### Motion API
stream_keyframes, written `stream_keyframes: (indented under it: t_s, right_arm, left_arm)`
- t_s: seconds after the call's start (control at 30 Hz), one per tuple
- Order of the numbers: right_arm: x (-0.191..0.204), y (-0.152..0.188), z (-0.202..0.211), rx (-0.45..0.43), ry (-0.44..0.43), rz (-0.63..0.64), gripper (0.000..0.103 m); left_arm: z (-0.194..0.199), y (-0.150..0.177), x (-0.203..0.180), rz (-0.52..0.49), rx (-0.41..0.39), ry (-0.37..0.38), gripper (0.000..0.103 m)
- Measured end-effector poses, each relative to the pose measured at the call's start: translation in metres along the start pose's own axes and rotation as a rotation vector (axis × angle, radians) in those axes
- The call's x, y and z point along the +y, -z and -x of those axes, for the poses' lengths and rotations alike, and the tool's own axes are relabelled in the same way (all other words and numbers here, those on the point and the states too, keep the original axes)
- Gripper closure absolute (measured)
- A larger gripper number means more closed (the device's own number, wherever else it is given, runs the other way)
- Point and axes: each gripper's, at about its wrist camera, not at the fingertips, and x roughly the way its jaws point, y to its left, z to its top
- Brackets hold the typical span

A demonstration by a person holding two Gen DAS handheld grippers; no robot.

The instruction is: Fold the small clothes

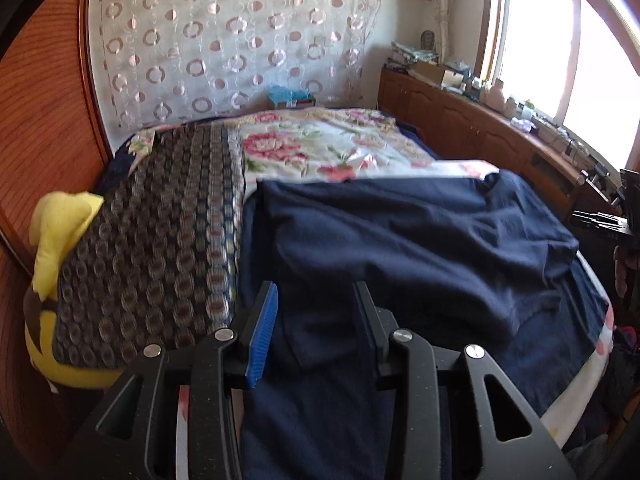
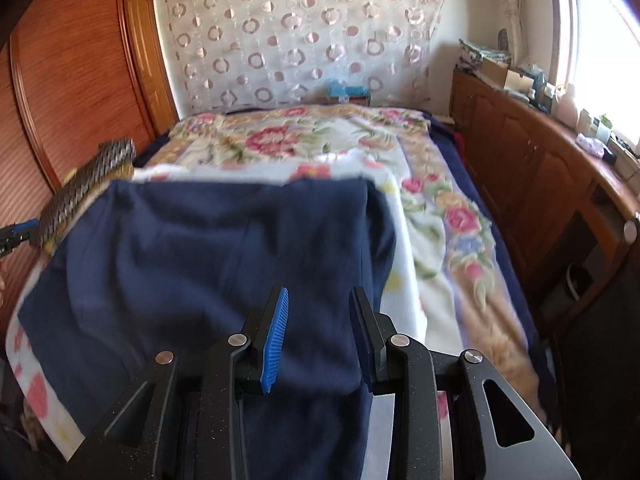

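Navy cloth, one garment (image 1: 420, 240), lies spread and rumpled across a bed's floral blanket (image 1: 320, 144). Two tongs point down at it. The left tongs (image 1: 316, 312) stand partly open, near the garment's left edge; its fabric runs between the blue-padded fingers without being pinched. The right tongs (image 2: 320, 320) are likewise partly open, over the garment's right side, with cloth passing loosely between them. One dark patterned cushion (image 1: 160, 240) lies left of the garment, and one yellow plush toy (image 1: 60, 240) beyond it.
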Motion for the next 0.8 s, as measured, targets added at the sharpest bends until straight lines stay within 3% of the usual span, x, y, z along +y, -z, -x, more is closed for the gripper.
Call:
stream_keyframes:
  t_s: [0.13,0.37,0.8]
  right_arm:
    - [-0.009,0.020,-0.005,0.045,0.043,-0.003,0.070]
    - [-0.013,0.020,-0.009,0.038,0.032,-0.041,0.070]
    - [-0.012,0.033,-0.030,0.046,0.016,-0.065,0.070]
  left_arm:
    - [-0.008,0.021,-0.005,0.006,0.048,-0.002,0.064]
    - [-0.018,0.043,-0.005,0.069,0.093,-0.027,0.064]
    - [-0.036,0.037,0.000,0.113,0.122,-0.054,0.064]
